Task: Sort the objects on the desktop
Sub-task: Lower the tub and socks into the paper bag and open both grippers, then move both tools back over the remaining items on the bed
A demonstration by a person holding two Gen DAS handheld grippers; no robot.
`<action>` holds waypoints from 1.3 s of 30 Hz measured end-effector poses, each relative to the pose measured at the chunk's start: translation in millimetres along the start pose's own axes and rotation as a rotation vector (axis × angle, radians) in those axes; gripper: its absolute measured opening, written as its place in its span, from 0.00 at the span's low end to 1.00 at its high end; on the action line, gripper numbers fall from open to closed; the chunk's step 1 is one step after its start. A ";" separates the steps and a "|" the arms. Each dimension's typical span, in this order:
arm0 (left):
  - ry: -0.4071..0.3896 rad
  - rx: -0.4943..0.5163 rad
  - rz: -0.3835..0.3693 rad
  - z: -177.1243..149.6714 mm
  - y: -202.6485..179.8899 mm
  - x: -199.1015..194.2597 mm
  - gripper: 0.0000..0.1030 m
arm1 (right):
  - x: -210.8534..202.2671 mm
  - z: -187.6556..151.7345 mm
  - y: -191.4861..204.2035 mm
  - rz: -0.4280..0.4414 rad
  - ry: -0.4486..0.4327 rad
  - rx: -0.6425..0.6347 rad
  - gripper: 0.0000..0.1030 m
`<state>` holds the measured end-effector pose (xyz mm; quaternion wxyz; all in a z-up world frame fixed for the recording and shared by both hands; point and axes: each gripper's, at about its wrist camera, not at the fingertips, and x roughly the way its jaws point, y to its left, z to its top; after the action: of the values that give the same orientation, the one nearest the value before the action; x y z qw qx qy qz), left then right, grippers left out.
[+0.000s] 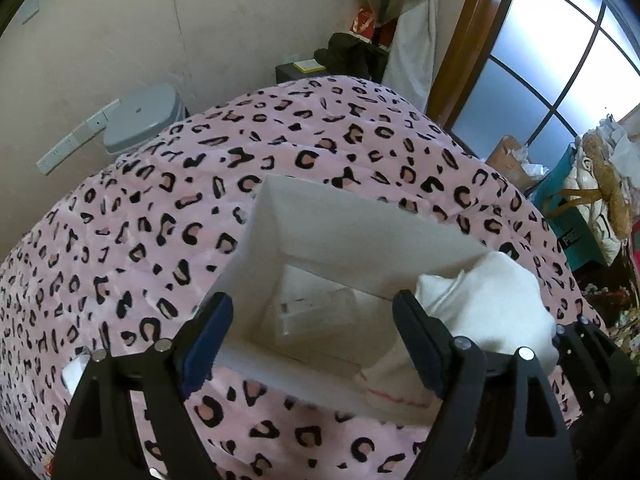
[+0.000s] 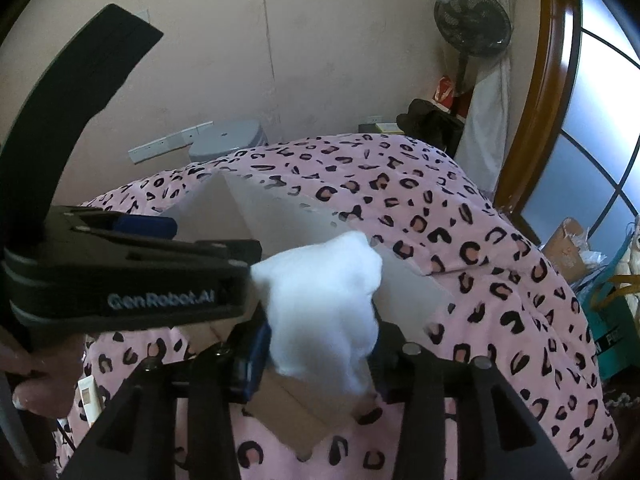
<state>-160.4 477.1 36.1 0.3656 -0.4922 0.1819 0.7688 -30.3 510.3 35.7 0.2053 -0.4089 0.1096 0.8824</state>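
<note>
A white open box point(image 1: 360, 236) stands on a pink leopard-print cover point(image 1: 120, 220). A clear plastic package point(image 1: 316, 312) lies at the bottom of the box. My left gripper point(image 1: 314, 336) is open over the box's near rim, with nothing between its fingers. A white cloth point(image 1: 480, 300) hangs over the box's right corner. In the right wrist view my right gripper point(image 2: 320, 356) is shut on this white cloth point(image 2: 328, 300), just above the box point(image 2: 280, 212). The left gripper's black housing point(image 2: 120, 276) is close on its left.
A small cream packet point(image 2: 90, 396) lies on the cover at the near left, by a person's hand point(image 2: 24, 392). A grey lidded bin point(image 1: 144, 116) and a standing fan point(image 2: 472, 20) are by the far wall. Bags and clutter point(image 1: 592, 200) fill the right side.
</note>
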 end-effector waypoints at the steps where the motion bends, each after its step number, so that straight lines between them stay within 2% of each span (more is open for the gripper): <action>1: -0.003 -0.002 0.001 0.4 1.0 -2.3 0.81 | -1.4 0.7 0.1 -0.002 0.000 -0.002 0.44; 6: -0.019 -0.019 0.014 1.6 7.7 -16.0 0.81 | -7.4 6.1 -0.4 0.014 0.017 -0.006 0.47; 11: -0.053 -0.052 0.091 -7.0 27.8 -41.8 0.81 | -20.1 11.2 -2.9 0.015 0.004 0.001 0.47; 14: -0.072 -0.095 0.127 -25.4 47.9 -63.2 0.81 | -35.2 13.8 -3.0 0.029 -0.013 0.013 0.47; 20: -0.082 -0.196 0.207 -96.5 90.3 -101.0 0.81 | -61.2 6.2 15.6 0.062 -0.032 -0.009 0.47; 30: -0.016 -0.383 0.318 -226.0 151.8 -144.3 0.81 | -77.6 -36.9 94.5 0.196 0.026 -0.105 0.47; 39: -0.028 -0.503 0.382 -298.1 177.3 -191.4 0.81 | -92.6 -73.0 164.4 0.311 0.074 -0.208 0.47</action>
<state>-58.4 95.0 58.3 0.0839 -0.5134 0.0699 0.8511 -1.3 312.1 64.0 0.0190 -0.4383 0.0871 0.8944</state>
